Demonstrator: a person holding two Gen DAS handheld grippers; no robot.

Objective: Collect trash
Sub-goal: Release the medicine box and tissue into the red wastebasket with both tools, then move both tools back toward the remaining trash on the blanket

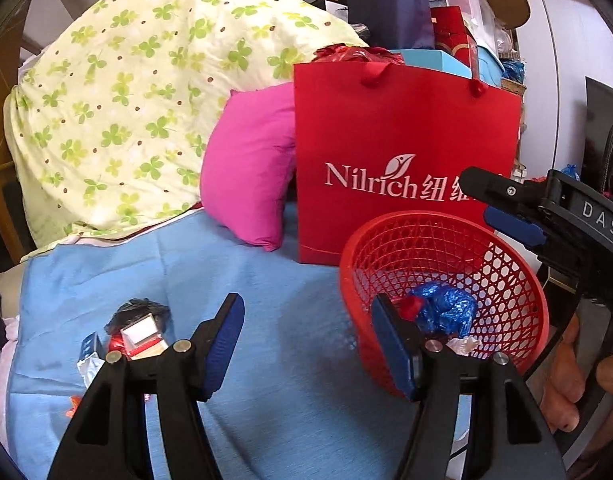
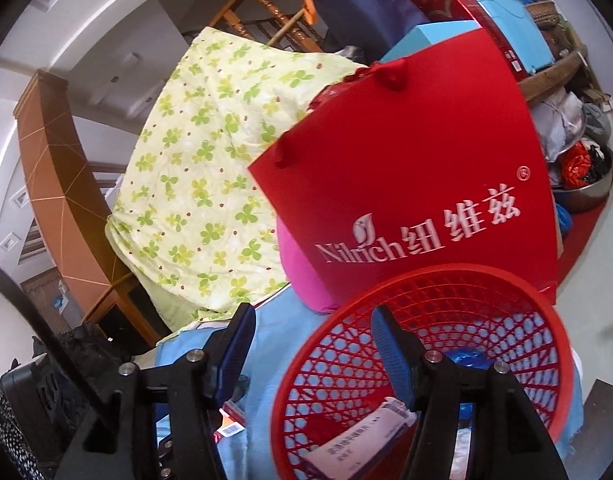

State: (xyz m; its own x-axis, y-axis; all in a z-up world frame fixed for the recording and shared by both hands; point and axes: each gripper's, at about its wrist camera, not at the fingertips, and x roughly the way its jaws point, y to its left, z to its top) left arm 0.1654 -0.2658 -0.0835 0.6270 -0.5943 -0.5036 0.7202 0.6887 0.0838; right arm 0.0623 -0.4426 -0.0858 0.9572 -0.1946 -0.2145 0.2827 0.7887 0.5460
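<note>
1. Red plastic mesh basket at 3 o'clock on blue cloth, holding blue crumpled bag.
2. Small boxes and wrappers pile at 9 o'clock.
3. Left gripper wide open, empty; right gripper wide open, empty, above basket rim.
4. Swing left gripper to 9, straddle one box squarely, pinch mid-body.

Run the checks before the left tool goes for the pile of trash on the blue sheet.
1. Left tool open and holding nothing: ok.
2. Right tool open and holding nothing: ok.
3. Trash pile in view on the blue sheet: ok.
4. Red basket upright beside the pile, mouth open: ok.
5. Room left in the basket above the blue wrapper: ok.
6. Whether pile pieces are loose or stuck together: cannot tell.
</note>
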